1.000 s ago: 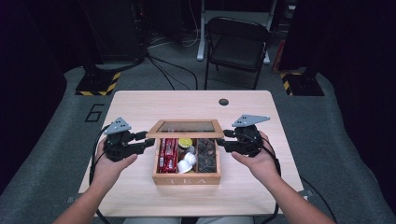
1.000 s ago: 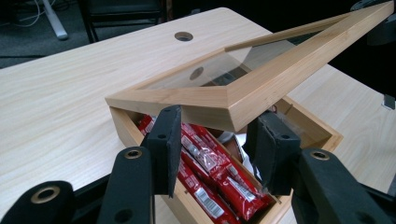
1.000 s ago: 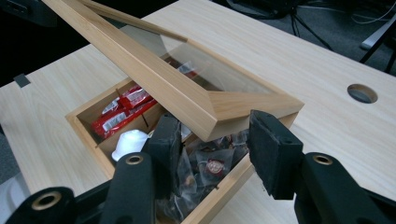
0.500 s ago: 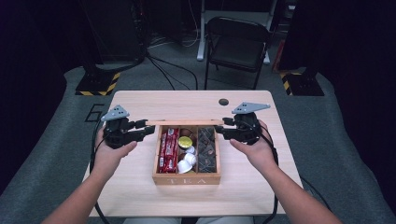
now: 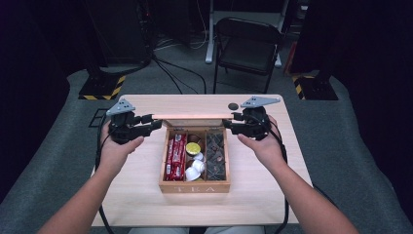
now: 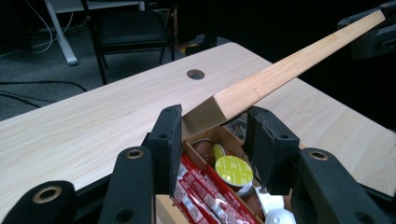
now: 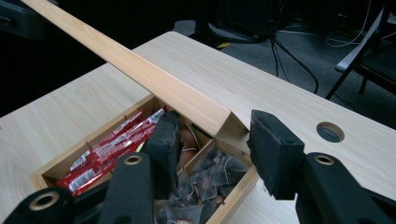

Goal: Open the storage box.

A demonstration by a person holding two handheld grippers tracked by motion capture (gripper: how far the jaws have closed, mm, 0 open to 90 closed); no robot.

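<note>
While both grippers grip its two ends, the wooden lid point(image 5: 195, 117) of the tea box point(image 5: 195, 186) stands raised on edge above the box's far wall, running parallel to the table's far edge. The left gripper point(image 5: 155, 124) is clamped on the lid's left end; in the left gripper view its jaws press either side of the pale wood where the lid point(image 6: 280, 74) begins. The right gripper point(image 5: 228, 126) is clamped on the opposite end, and in the right gripper view the lid point(image 7: 140, 74) runs away from its jaws towards the other hand.

Below the lid, the box lies open near the middle of the wooden table point(image 5: 272, 195), closer to the near edge than the far one, with "TEA" lettered on its near wall. Its left compartment holds red sachets point(image 5: 176, 157), the middle one round capsules, one with a yellow-green top point(image 5: 193, 148) and white ones point(image 5: 195, 168) nearer the front, and the right one dark tea bags point(image 5: 215, 156).

A round cable hole point(image 5: 233, 106) sits in the table near the far edge, just beside the right gripper. A black folding chair point(image 5: 248, 46) stands on the floor beyond the far edge.
</note>
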